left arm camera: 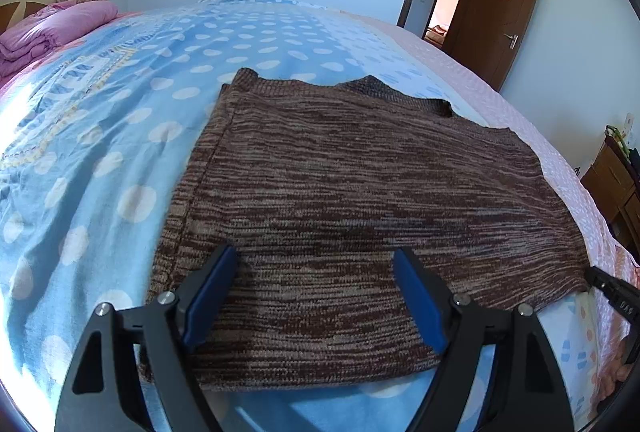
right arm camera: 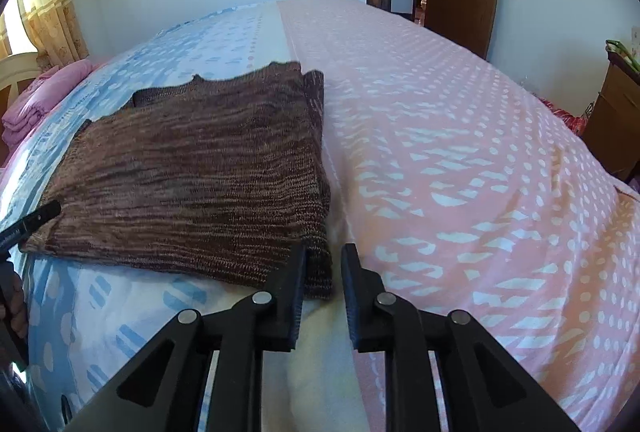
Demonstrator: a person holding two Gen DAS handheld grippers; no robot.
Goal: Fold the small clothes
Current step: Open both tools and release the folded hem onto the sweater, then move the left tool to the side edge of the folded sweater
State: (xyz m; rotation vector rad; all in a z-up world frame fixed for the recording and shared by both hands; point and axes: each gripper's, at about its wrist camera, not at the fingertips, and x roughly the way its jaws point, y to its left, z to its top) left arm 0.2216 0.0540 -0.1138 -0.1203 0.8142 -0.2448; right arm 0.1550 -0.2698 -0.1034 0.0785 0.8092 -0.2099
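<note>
A brown marled knit top (left arm camera: 340,192) lies flat on the bed, its sides folded in; it also shows in the right wrist view (right arm camera: 192,168). My left gripper (left arm camera: 314,264) is open, its blue-padded fingers spread over the garment's near edge and holding nothing. My right gripper (right arm camera: 324,260) is partly open with a narrow gap, at the garment's near right corner; the corner's edge lies between the fingers, not clamped. The right gripper's tip shows in the left wrist view (left arm camera: 600,282), and the left gripper's tip shows in the right wrist view (right arm camera: 36,220).
The bed has a blue dotted sheet (left arm camera: 100,120) and a pink patterned cover (right arm camera: 460,160). Folded pink bedding (left arm camera: 52,28) lies at the far left. A wooden cabinet (right arm camera: 612,112) stands at the right, with an open brown door (left arm camera: 500,12) beyond.
</note>
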